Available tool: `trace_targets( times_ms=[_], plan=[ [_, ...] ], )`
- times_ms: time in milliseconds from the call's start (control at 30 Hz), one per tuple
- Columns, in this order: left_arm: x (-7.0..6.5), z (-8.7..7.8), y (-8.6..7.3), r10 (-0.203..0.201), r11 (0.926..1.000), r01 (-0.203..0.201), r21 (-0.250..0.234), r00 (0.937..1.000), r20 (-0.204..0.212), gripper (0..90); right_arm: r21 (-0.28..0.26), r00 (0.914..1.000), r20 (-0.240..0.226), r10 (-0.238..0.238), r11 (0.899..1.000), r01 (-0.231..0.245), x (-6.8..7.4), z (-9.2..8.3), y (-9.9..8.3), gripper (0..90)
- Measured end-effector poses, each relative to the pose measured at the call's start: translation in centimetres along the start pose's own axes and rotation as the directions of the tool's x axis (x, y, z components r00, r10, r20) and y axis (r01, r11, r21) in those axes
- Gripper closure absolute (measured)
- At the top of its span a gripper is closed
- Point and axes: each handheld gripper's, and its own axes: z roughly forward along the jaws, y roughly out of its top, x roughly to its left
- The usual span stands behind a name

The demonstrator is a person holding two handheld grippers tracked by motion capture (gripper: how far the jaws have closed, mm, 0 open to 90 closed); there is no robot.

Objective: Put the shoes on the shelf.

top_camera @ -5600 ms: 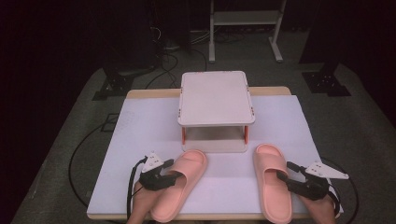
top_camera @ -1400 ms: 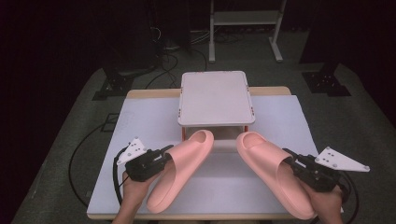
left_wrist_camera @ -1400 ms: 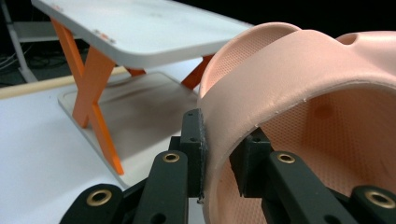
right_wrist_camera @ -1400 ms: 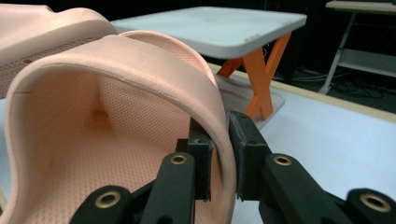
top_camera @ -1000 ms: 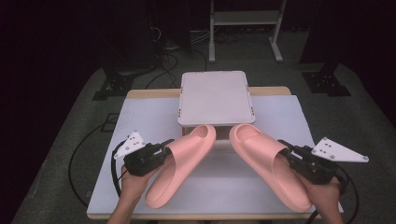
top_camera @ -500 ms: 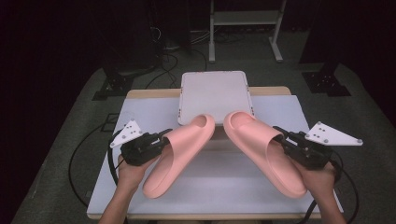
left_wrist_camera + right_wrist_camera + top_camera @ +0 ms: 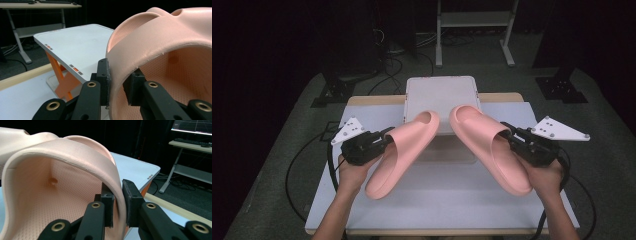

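Two pink slide slippers hang in the air over the table. My left gripper (image 7: 384,142) is shut on the strap edge of the left slipper (image 7: 404,150), whose toe reaches over the front edge of the small white shelf (image 7: 441,92). In the left gripper view the pads (image 7: 103,80) pinch the left slipper (image 7: 160,50) strap. My right gripper (image 7: 510,135) is shut on the strap edge of the right slipper (image 7: 489,145), whose toe also lies over the shelf's front. In the right gripper view my gripper (image 7: 118,202) clamps the right slipper (image 7: 62,177) strap.
The white shelf (image 7: 72,47) stands on orange legs (image 7: 61,80) at the middle back of the white-covered table (image 7: 452,200). Cables trail off the table's left and right sides. A metal rack (image 7: 472,25) stands on the dark floor behind.
Both slippers have been lifted off the table and carried forward and upward, their toes now reaching over the shelf's front edge. Both grips stayed as they were.
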Motion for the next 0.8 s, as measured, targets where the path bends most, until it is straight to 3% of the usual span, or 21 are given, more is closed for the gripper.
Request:
trace_targets(
  times_ms=[233,800],
  plan=[
    [0.8,0.5,0.3,-0.012,0.9999,0.012,-0.002,0.9997,-0.023,76.2,0.002,0.9998,0.014,0.016,1.0,-0.016,-0.6,1.1,0.4,79.4],
    [1.9,2.7,2.5,0.021,0.9995,-0.02,0.023,0.999,-0.04,76.1,0.001,0.9984,0.045,0.034,0.999,-0.034,-1.7,3.3,1.5,79.3]
  ],
)
